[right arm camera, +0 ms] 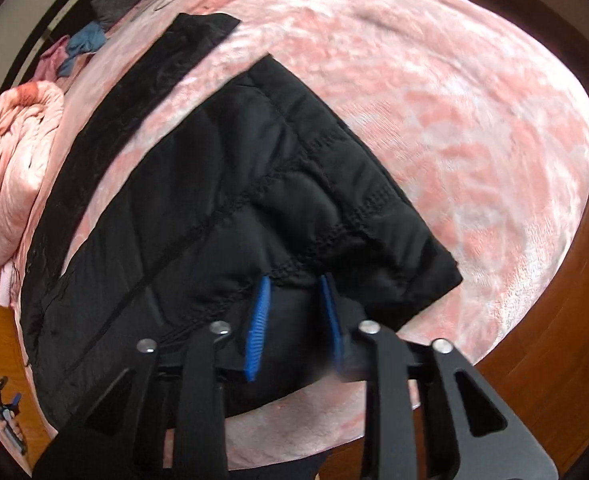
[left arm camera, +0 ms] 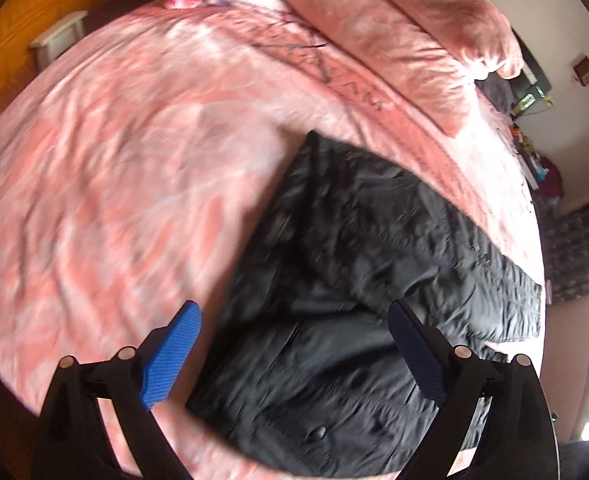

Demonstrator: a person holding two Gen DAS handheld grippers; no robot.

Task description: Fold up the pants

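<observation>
Pink fleece blanket (right arm camera: 434, 112) covers the bed; black quilted pants (right arm camera: 222, 184) sprawl across it. Right gripper (right arm camera: 294, 296) is pinching the waist end, probably to carry the fold; left gripper (left arm camera: 294, 344) hangs wide open, empty, above the fabric.

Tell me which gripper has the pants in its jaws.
The right gripper: its jaws pinch a fold of the black pants. The left gripper hangs wide open above them, gripping nothing.
</observation>
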